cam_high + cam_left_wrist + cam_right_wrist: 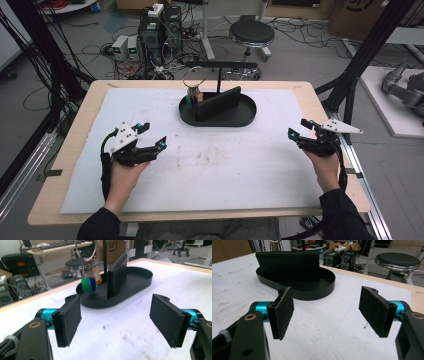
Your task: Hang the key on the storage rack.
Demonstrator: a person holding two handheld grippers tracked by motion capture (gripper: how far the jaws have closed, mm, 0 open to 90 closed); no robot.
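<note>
Nearest to you, on the white mat [210,175] that covers the bench [75,150], both tools sit idle: your left hand-held gripper [150,135] has its jaws spread wide with nothing between them, and your right hand-held gripper [299,128] is just as wide and just as empty. Both are well apart from the work, so any slip would come in the approach. Further out, near the far middle of the mat, stands the black oval tray [247,118], with a dark upright wallet-like slab [218,102] leaning inside it and a thin post [219,80] rising to a crossbar [221,64]. From that bar hangs a wire ring [194,76] carrying a bunch of coloured key tags [90,283], dangling just over the tray's left end. That bunch is your likely target, and it hangs free: if you nudge it with one pad [68,320] before closing, it will probably swing away and you will close on air. Come in too low and you could catch the tray's rim and shove the light stand; pull sideways on the ring and the post may tip
</note>
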